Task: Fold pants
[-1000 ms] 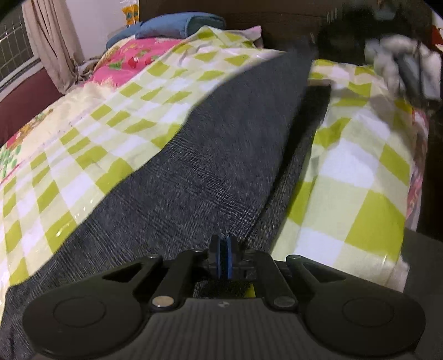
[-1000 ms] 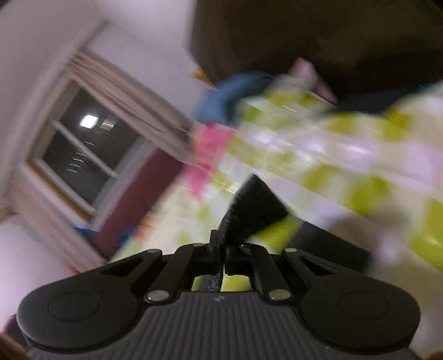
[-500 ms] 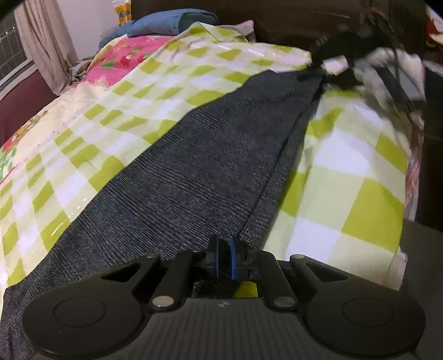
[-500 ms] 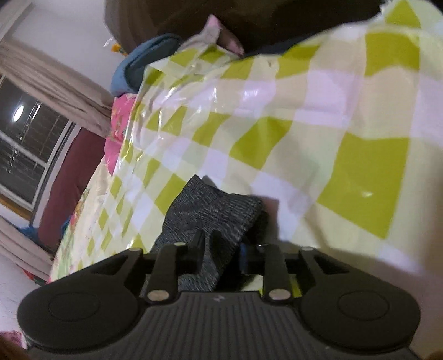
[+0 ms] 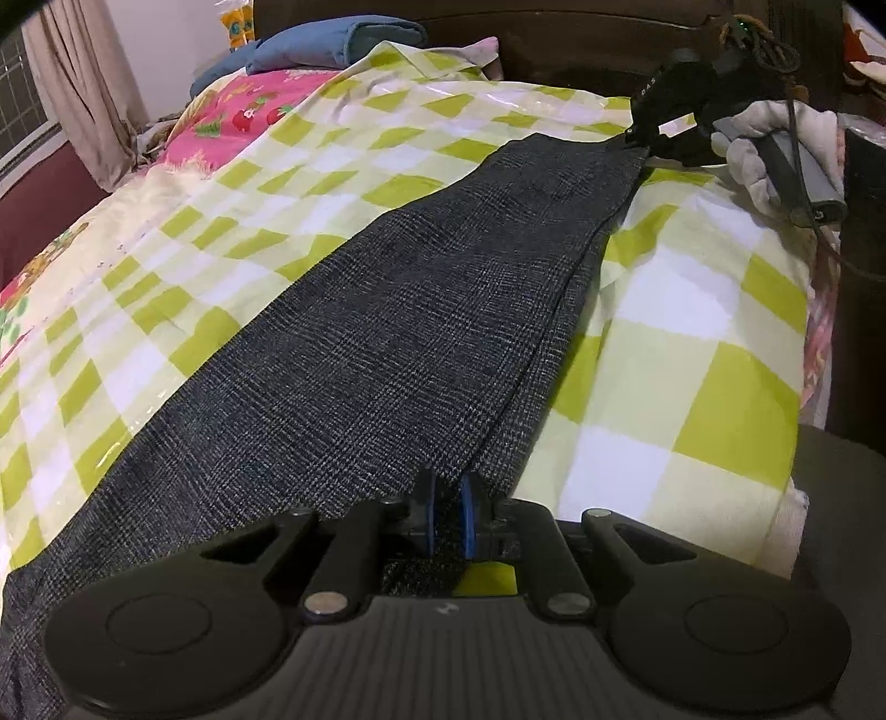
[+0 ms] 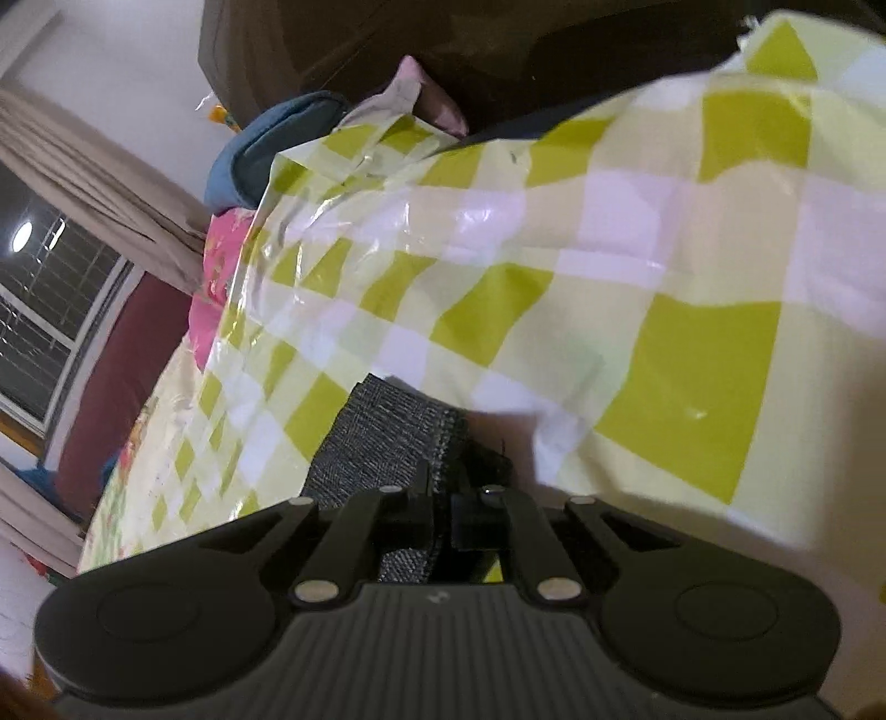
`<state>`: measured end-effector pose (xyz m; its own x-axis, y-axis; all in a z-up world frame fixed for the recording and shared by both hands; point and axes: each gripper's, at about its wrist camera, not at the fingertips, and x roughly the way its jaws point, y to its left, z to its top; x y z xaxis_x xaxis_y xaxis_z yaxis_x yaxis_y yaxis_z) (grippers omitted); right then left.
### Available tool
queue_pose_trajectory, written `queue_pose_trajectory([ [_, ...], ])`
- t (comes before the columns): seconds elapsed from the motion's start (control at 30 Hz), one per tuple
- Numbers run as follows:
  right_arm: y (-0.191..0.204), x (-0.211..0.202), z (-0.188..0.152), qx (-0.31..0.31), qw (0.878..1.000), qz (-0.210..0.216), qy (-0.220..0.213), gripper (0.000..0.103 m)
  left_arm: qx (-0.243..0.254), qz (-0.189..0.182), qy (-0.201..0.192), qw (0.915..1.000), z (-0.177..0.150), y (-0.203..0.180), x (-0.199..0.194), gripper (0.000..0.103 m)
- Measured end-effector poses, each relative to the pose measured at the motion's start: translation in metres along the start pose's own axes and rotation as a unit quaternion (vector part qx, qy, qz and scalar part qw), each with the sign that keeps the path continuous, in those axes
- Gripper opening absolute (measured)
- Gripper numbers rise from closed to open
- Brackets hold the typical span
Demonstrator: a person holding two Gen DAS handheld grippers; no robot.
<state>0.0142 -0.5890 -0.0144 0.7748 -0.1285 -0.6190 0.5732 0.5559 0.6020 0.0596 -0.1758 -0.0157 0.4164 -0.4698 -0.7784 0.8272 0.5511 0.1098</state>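
Dark grey checked pants [image 5: 421,310] lie stretched out flat along a green-and-white checked sheet [image 5: 692,354] on a bed. My left gripper [image 5: 449,518] is shut on the near end of the pants, with cloth between its blue pads. My right gripper [image 5: 637,138], held in a white-gloved hand, is at the far end of the pants, pinching the corner. In the right wrist view the right gripper [image 6: 443,501] is shut on the hem of the pants [image 6: 382,437], low over the sheet [image 6: 692,354].
A pink floral cover [image 5: 238,111] and a folded blue cloth [image 5: 332,44] lie at the head of the bed. A dark wooden headboard [image 5: 554,33] is behind. A curtain [image 5: 83,88] and window are on the left. The bed's edge drops off on the right.
The right gripper brought its end of the pants down from the air onto the sheet, pulling the pants out long and flat. The left gripper kept its hold and barely moved.
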Motion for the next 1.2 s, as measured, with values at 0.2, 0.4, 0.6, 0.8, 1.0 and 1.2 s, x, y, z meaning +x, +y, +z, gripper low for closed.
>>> queue_pose_trajectory([
  [0.2,0.008,0.006,0.005,-0.033,0.999,0.004,0.008,0.011,0.004,0.003,0.000,1.0000,-0.001,-0.003,0.001,0.027],
  [0.4,0.030,-0.004,0.019,-0.037,0.997,0.066,-0.035,0.007,-0.001,0.002,0.000,1.0000,0.001,-0.002,0.001,0.030],
  [0.6,0.010,0.021,0.014,-0.050,0.999,-0.002,0.013,0.010,-0.002,0.001,-0.002,1.0000,-0.002,-0.001,0.001,0.030],
  [0.8,-0.004,-0.027,0.009,-0.021,1.000,0.008,-0.014,0.029,0.000,-0.001,-0.002,1.0000,-0.005,0.000,-0.001,0.031],
  [1.0,-0.005,-0.022,-0.018,-0.006,0.998,0.030,0.053,0.031,-0.002,0.003,-0.004,1.0000,-0.004,-0.004,-0.002,0.032],
  [1.2,0.007,0.014,-0.014,-0.018,0.999,0.018,0.043,0.030,-0.002,0.003,-0.004,1.0000,-0.007,-0.005,-0.005,0.032],
])
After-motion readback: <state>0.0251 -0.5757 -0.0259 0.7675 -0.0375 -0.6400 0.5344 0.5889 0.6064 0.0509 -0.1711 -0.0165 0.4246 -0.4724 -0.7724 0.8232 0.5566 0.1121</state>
